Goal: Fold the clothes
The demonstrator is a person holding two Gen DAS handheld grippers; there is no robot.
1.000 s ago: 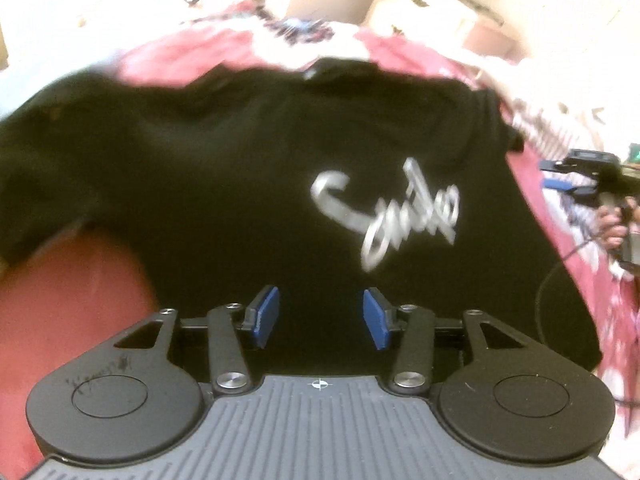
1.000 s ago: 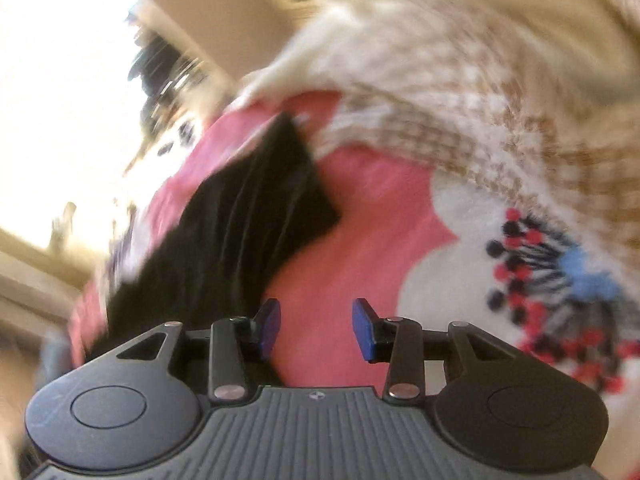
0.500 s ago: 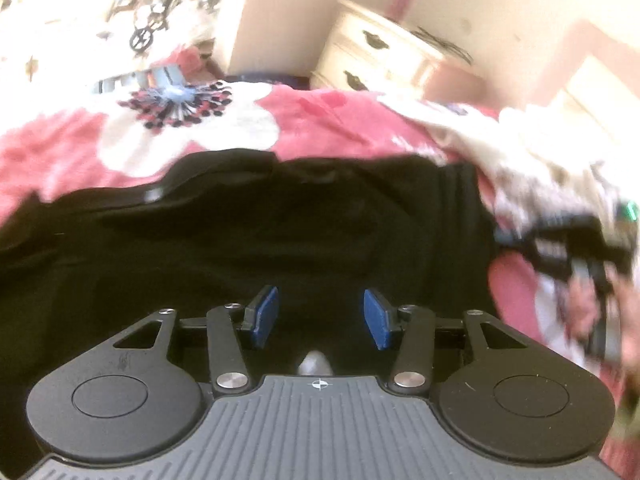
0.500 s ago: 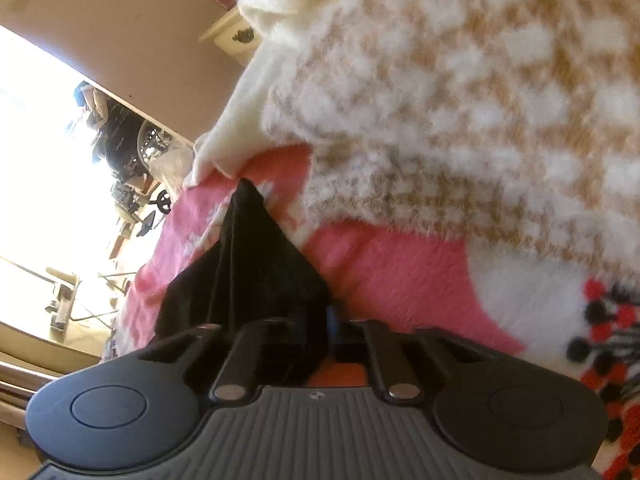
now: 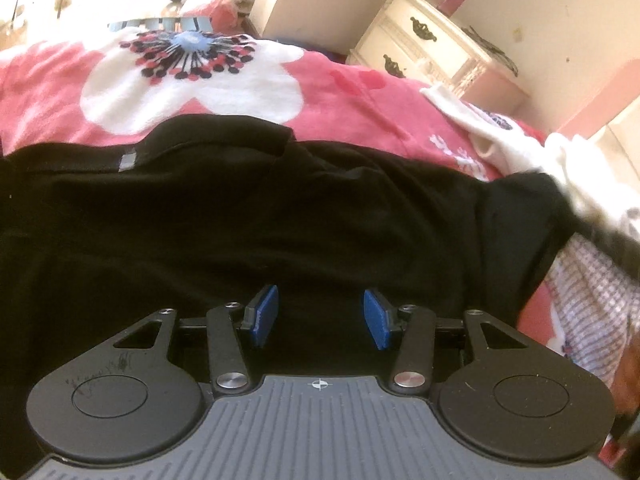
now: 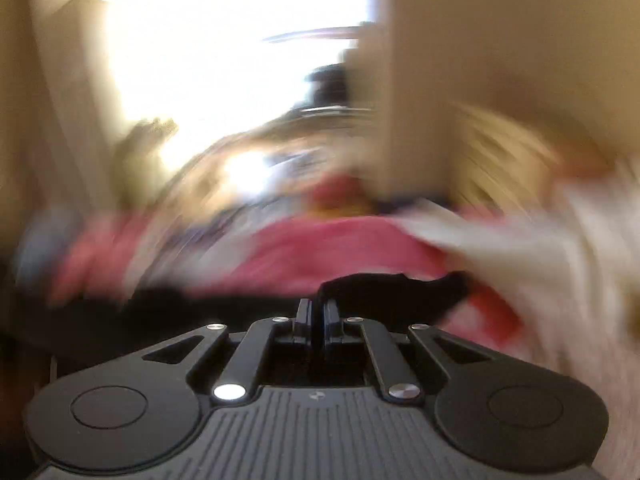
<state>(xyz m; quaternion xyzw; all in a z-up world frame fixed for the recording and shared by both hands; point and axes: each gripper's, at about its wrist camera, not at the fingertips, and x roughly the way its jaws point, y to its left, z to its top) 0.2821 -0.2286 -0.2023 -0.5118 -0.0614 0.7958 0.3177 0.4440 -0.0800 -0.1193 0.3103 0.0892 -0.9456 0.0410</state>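
Left wrist view gave me the cleanest read: my left gripper (image 5: 320, 320) hovered low over the black t-shirt (image 5: 280, 216), blue pads (image 5: 262, 314) spread wide apart with only black fabric showing between them, nothing pinched. The shirt lay spread across the pink floral blanket (image 5: 344, 92), its collar (image 5: 208, 148) toward the far side with a small grey tag (image 5: 128, 162) at the neckline. One sleeve (image 5: 532, 216) ran out to the right edge, where it met a pile of white and cream clothes (image 5: 576, 176); a checked pink-and-white garment (image 5: 592, 304) sat just below that. A big white flower print (image 5: 192, 80) on the blanket showed beyond the collar. A cream nightstand (image 5: 432, 48) with dark drawer pulls stood past the bed by the wall. Right wrist view was heavily motion-blurred, so I got little from it. My right gripper (image 6: 316, 316) had its fingers pressed nearly together, pinching a fold of the black t-shirt (image 6: 384, 288), which rose between the fingertips and trailed off to the right. Behind it I made out smeared pink blanket (image 6: 320, 248), pale cloth (image 6: 540, 248) on the right, and a blown-out bright window (image 6: 232, 60); everything else there was too blurred to tell.
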